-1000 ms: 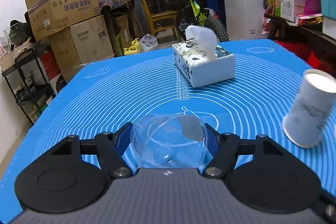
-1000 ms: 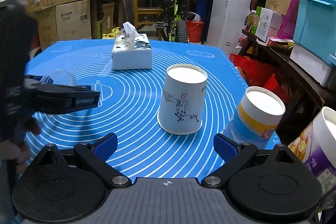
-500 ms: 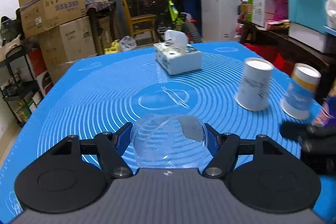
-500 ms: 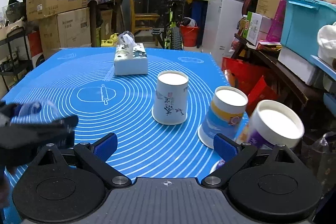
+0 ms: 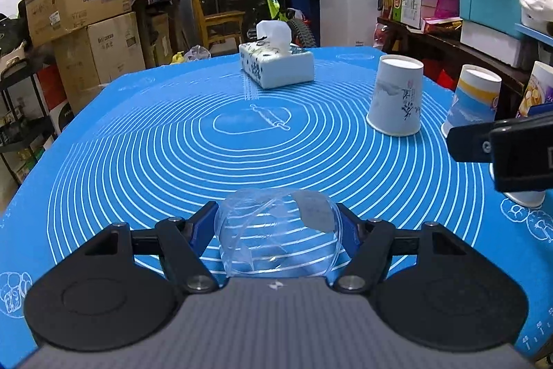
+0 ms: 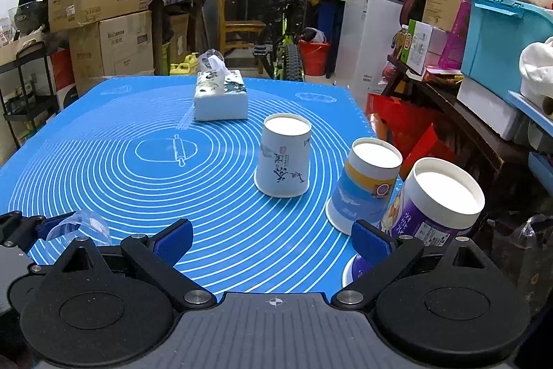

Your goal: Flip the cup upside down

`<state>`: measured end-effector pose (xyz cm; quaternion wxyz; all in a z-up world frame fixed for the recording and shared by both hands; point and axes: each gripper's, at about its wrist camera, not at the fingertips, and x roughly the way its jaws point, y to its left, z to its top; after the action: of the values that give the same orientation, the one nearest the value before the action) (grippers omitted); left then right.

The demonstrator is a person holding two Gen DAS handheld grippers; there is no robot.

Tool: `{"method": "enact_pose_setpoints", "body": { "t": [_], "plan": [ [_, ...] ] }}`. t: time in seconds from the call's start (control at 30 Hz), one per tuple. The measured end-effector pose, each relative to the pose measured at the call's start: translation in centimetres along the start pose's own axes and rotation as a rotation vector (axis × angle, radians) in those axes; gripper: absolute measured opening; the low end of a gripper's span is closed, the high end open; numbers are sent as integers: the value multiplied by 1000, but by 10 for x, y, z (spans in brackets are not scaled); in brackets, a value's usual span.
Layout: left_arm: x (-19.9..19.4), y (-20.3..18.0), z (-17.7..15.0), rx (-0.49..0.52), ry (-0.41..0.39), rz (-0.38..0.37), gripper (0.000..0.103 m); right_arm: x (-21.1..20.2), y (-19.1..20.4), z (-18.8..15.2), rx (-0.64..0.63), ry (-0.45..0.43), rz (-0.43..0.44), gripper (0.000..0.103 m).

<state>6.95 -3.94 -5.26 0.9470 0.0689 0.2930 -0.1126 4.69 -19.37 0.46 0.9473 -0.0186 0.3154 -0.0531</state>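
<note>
My left gripper is shut on a clear plastic cup, held low over the blue mat. The cup also shows in the right wrist view at the lower left. My right gripper is open and empty, above the mat's near right part. Three paper cups stand upside down on the right: a white one with ink drawings, a blue and yellow one and a purple one next to my right finger.
A white tissue box stands at the far middle of the mat. The right gripper's body shows at the right edge of the left wrist view. Cardboard boxes, a bicycle and shelves surround the table.
Both grippers have drawn back toward the near edge of the mat; more of the mat and cups has come into view. The left gripper still holds the clear cup.
</note>
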Motion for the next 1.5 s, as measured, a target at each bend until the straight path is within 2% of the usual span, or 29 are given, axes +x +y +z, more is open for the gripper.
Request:
{"method": "enact_pose_setpoints", "body": {
  "t": [0.33, 0.43, 0.6, 0.7, 0.83, 1.03, 1.17, 1.3, 1.5],
  "plan": [
    [2, 0, -4, 6, 46, -12, 73, 1, -1, -2, 7, 17, 3, 98],
    [5, 2, -5, -7, 74, -15, 81, 0, -2, -2, 8, 18, 3, 98],
    [2, 4, -5, -16, 67, -9, 81, 1, -2, -2, 9, 18, 4, 98],
    [1, 6, -4, -28, 68, -5, 88, 0, -2, -2, 6, 17, 5, 98],
    [0, 8, -3, -43, 76, 2, 91, -1, -1, -1, 5, 17, 9, 98],
    [-10, 16, 2, -82, 73, 5, 92, -4, 0, 4, 2, 12, 19, 98],
    [-22, 23, 6, -109, 64, -6, 93, -7, 2, 7, 1, 12, 39, 98],
    [-33, 29, 10, -129, 45, -14, 100, -11, 6, 12, -11, 6, 54, 98],
    [-51, 41, 15, -159, 21, -8, 100, -12, 15, 24, -41, 23, 111, 98]
  ]
}}
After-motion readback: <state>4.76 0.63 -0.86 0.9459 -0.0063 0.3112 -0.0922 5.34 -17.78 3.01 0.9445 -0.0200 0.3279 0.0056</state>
